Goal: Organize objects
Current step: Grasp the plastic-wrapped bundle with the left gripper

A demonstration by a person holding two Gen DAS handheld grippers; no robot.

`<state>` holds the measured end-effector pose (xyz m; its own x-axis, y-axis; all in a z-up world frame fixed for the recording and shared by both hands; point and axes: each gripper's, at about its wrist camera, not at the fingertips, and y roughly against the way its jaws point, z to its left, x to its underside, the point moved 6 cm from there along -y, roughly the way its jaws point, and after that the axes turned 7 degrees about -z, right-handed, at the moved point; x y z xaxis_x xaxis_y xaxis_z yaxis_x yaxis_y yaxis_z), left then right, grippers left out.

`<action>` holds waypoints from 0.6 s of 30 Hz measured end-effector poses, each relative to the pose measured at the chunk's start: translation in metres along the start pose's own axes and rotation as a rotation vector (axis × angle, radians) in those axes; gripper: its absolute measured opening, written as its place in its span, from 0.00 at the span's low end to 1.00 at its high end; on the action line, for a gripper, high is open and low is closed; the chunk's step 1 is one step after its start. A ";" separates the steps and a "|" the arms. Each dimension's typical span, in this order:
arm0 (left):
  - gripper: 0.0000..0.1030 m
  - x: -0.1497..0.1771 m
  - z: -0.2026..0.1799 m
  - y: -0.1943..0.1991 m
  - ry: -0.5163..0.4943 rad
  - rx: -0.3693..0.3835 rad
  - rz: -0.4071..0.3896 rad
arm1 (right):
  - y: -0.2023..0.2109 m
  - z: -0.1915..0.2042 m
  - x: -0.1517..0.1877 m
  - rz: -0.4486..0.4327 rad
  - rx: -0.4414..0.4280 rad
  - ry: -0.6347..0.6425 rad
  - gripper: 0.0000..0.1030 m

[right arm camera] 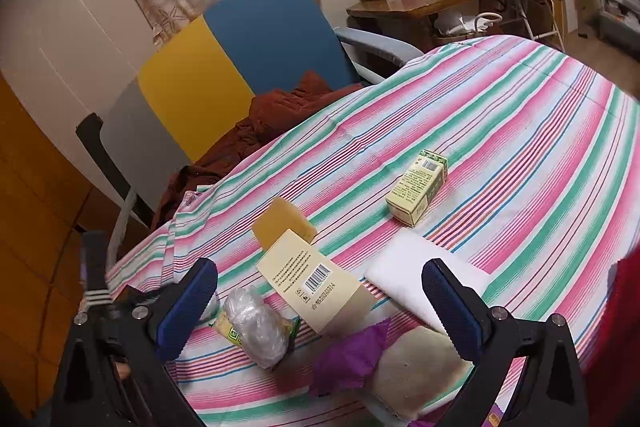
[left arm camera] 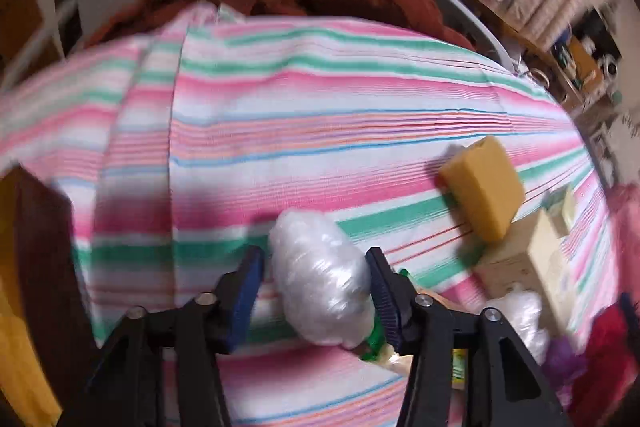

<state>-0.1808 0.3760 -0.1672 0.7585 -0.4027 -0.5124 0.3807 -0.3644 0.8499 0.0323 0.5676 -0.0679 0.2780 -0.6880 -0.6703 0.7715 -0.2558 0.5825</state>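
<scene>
A: Why is everything spread over the striped cloth (right arm camera: 500, 131) that fills the middle of the right wrist view?

B: I'd judge it's the sorting surface; the items lie apart so each can be taken singly. The white pad (right arm camera: 404, 275) sits lower centre, the tan card box (right arm camera: 312, 279) just left of it, the yellow sponge (right arm camera: 282, 223) touching the box's far end

A: And the left gripper (left arm camera: 316, 291)?

B: Low centre of its own view, straddling the plastic-wrapped bundle (left arm camera: 320, 279). The right pad meets the wrap, the left pad (left arm camera: 248, 291) shows a sliver of gap, so it's closing in, not yet clamped, I think

A: The right gripper (right arm camera: 320, 303)?

B: Spread wide, grasping nothing, poised over the purple wrapper (right arm camera: 352, 355) at bottom centre
</scene>
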 end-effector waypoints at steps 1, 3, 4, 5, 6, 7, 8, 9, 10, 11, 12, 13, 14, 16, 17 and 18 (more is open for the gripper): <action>0.41 0.001 -0.001 0.000 -0.018 -0.014 -0.004 | 0.000 -0.002 0.000 0.000 0.003 -0.010 1.00; 0.41 0.004 -0.001 0.001 -0.036 -0.007 -0.016 | -0.001 -0.005 -0.001 0.005 0.004 -0.025 1.00; 0.41 0.004 0.000 0.001 -0.034 0.002 -0.024 | -0.001 -0.006 -0.001 0.008 0.003 -0.030 1.00; 0.41 0.005 0.001 0.001 -0.034 0.006 -0.028 | -0.002 -0.007 -0.001 0.012 0.000 -0.036 1.00; 0.41 0.006 0.000 0.002 -0.042 0.003 -0.030 | -0.003 -0.007 -0.001 0.015 -0.002 -0.040 1.00; 0.41 0.007 0.000 0.002 -0.049 -0.002 -0.032 | -0.003 -0.007 -0.001 0.017 0.001 -0.039 1.00; 0.41 0.008 -0.001 0.003 -0.057 -0.008 -0.037 | -0.004 -0.007 0.000 0.018 0.004 -0.036 1.00; 0.40 0.009 0.000 0.003 -0.060 -0.012 -0.041 | -0.004 -0.007 0.000 0.020 0.006 -0.031 1.00; 0.38 0.010 0.000 0.003 -0.069 -0.021 -0.045 | -0.005 -0.006 0.001 0.023 0.007 -0.025 1.00; 0.37 0.010 -0.001 0.003 -0.075 -0.027 -0.046 | -0.006 -0.005 0.002 0.026 0.008 -0.017 1.00; 0.37 0.011 -0.001 0.005 -0.074 -0.033 -0.042 | -0.007 -0.004 0.002 0.031 0.012 -0.009 1.00; 0.36 0.012 0.000 0.007 -0.065 -0.025 -0.039 | -0.008 -0.003 0.003 0.038 0.016 -0.002 1.00; 0.36 0.012 0.000 0.006 -0.059 -0.012 -0.037 | -0.010 -0.003 0.004 0.047 0.018 0.003 1.00; 0.36 0.020 0.000 0.012 -0.049 0.006 -0.038 | -0.013 -0.003 0.006 0.059 0.020 0.010 1.00; 0.35 0.023 0.000 0.015 -0.038 0.019 -0.035 | -0.014 -0.002 0.007 0.067 0.015 0.012 1.00; 0.35 0.028 -0.002 0.020 -0.033 0.030 -0.036 | -0.015 -0.001 0.009 0.074 0.011 0.016 1.00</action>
<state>-0.1507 0.3587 -0.1642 0.7266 -0.4160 -0.5469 0.3914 -0.4036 0.8270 0.0241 0.5662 -0.0828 0.3427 -0.6946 -0.6325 0.7424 -0.2123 0.6354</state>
